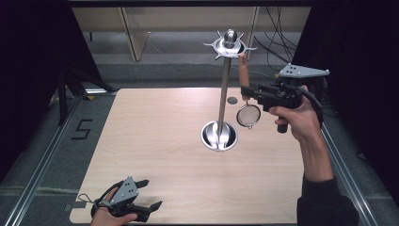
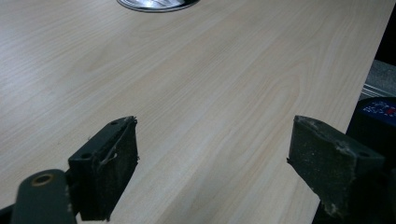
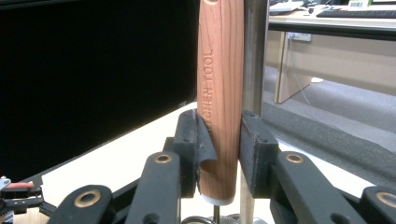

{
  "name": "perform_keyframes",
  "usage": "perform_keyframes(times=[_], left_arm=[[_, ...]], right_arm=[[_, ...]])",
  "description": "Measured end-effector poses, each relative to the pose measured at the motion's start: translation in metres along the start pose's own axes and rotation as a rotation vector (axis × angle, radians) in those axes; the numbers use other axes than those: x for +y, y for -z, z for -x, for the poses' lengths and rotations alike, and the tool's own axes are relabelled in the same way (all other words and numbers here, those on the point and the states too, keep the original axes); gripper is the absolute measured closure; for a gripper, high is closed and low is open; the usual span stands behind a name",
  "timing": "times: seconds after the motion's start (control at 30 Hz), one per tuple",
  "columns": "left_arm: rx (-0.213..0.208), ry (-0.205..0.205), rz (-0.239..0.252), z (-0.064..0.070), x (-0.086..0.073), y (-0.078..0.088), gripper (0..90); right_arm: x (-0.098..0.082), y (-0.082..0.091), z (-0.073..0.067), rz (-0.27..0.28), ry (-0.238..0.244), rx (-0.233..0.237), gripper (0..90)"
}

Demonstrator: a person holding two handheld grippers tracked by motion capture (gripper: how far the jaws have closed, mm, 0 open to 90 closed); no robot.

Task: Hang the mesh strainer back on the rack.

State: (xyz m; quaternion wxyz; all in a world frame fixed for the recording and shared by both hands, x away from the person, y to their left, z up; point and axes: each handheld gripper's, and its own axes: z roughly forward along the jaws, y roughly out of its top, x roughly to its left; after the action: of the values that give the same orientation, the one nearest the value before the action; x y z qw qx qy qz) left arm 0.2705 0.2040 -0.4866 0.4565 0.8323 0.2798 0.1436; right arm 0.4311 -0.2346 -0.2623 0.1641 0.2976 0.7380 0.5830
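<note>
- My right gripper (image 1: pixel 245 90) has its jaws closed on the wooden handle (image 3: pixel 219 102) of a small mesh strainer (image 1: pixel 248 116). The pads clamp the handle low, just above its pale end cap, and the mesh bowl hangs below.
- The strainer is in the air, upright, right beside the steel pole (image 1: pixel 225 89) of the utensil stand. Its handle top sits just under the spiked ring of hooks (image 1: pixel 229 46) at the stand's head.
- I judge the step in hand to be hanging the strainer on a hook, or lifting it off. Whether the handle's loop sits on a hook I cannot tell, as the top is too small in the high view and cut off in the right gripper view.
- To do it well I should keep the handle vertical and close to the pole without knocking it. The stand is tall on a small round base (image 1: pixel 219 136) and looks easy to tip.
- I would move slowly and keep my grip firm so the handle does not swivel between the pads.
- My left gripper (image 1: pixel 145 194) rests low at the near edge of the tabletop (image 2: pixel 196 84), jaws wide apart and holding nothing. It could steady the base if the stand rocks.
</note>
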Motion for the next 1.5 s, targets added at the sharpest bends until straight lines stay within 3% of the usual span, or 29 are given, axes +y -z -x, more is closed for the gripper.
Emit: perform_keyframes(times=[0.07,0.1,0.17,0.2,0.27,0.3,0.33,0.37,0.7,0.97,1.0,1.1,1.2,1.33,1.5], left_arm=[[-0.001,-0.003,-0.001,0.000,0.000,0.000,15.3],[0.000,0.018,-0.003,0.001,0.000,0.000,15.3],[-0.002,0.001,0.007,0.000,0.000,0.000,15.3],[0.001,0.023,0.000,0.002,-0.001,0.000,15.3],[0.003,0.024,0.002,0.002,-0.001,0.000,15.3],[0.001,-0.001,0.019,0.000,-0.001,-0.001,15.3],[0.003,0.028,0.018,0.002,-0.001,-0.001,15.3],[0.000,0.026,-0.001,0.002,-0.001,0.000,15.3],[0.004,0.016,0.008,0.001,-0.001,-0.001,15.3],[0.006,0.020,-0.002,0.002,-0.001,0.000,15.3],[0.003,0.019,0.003,0.002,-0.001,0.000,15.3],[0.005,0.018,0.007,0.002,-0.001,0.000,15.3],[0.003,0.015,0.006,0.001,-0.001,0.000,15.3],[0.003,0.015,0.005,0.001,-0.001,0.000,15.3],[0.001,0.025,0.014,0.002,-0.001,-0.001,15.3]], right_arm=[[0.000,-0.002,0.000,-0.006,-0.009,0.007,71.4],[-0.001,-0.002,0.000,-0.011,-0.018,-0.001,71.4],[-0.002,-0.004,0.001,-0.010,-0.017,0.006,71.4],[-0.002,-0.005,0.001,-0.011,-0.013,0.002,71.4],[-0.003,-0.006,0.002,-0.010,-0.009,0.003,71.4],[-0.003,-0.008,0.002,-0.006,-0.017,0.005,71.3],[-0.003,-0.008,0.002,-0.006,-0.017,0.005,71.3],[-0.004,-0.008,0.002,-0.006,-0.017,0.004,71.3],[-0.007,-0.012,0.004,-0.001,-0.052,0.004,69.6],[-0.008,-0.014,0.003,0.008,-0.056,-0.006,68.3],[-0.008,-0.014,0.005,0.017,-0.037,-0.007,67.8],[-0.008,-0.014,0.003,0.009,-0.065,-0.007,68.8],[-0.008,-0.016,0.004,0.025,-0.050,-0.003,68.9],[-0.008,-0.014,0.002,0.016,-0.069,-0.011,67.8],[-0.010,-0.008,0.002,0.026,-0.053,-0.017,66.9]])
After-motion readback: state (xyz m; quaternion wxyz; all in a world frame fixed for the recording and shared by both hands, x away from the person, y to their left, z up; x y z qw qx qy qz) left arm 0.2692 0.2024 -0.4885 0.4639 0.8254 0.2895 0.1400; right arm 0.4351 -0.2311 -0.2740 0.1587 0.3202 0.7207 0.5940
